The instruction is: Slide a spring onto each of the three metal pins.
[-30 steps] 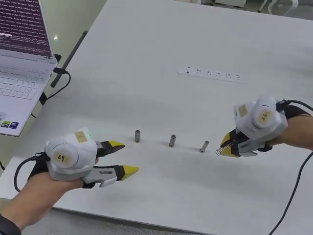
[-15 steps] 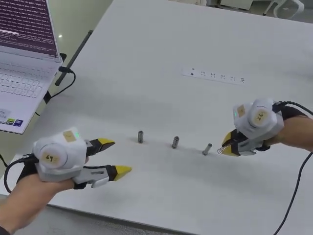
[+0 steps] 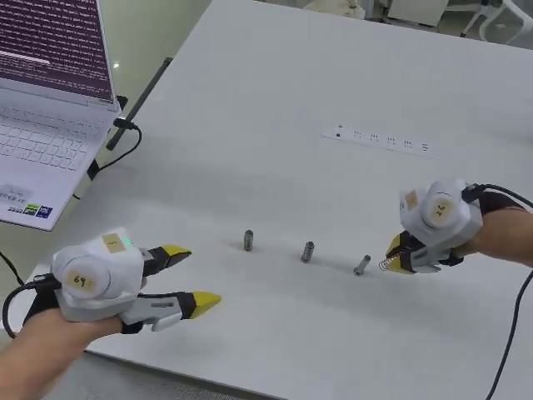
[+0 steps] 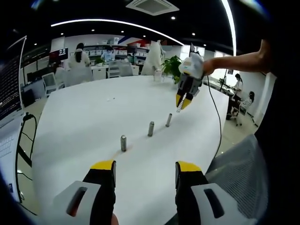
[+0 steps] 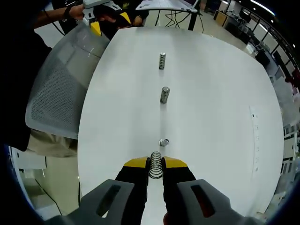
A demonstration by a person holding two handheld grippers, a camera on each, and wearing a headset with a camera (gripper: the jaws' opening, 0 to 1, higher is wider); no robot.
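Three metal pins (image 3: 308, 251) stand in a short row on the white table (image 3: 275, 125), near its front edge. The right gripper (image 3: 398, 265) sits just beside the row's right end, its jaws pinched narrow on a spring (image 5: 155, 165), which lies lengthwise along the jaws with its free end aimed at the end pin (image 5: 163, 142), close to it but not touching. The left gripper (image 3: 193, 275) hovers over the table to the left of the row, apart from the pins, jaws spread wide with nothing between them.
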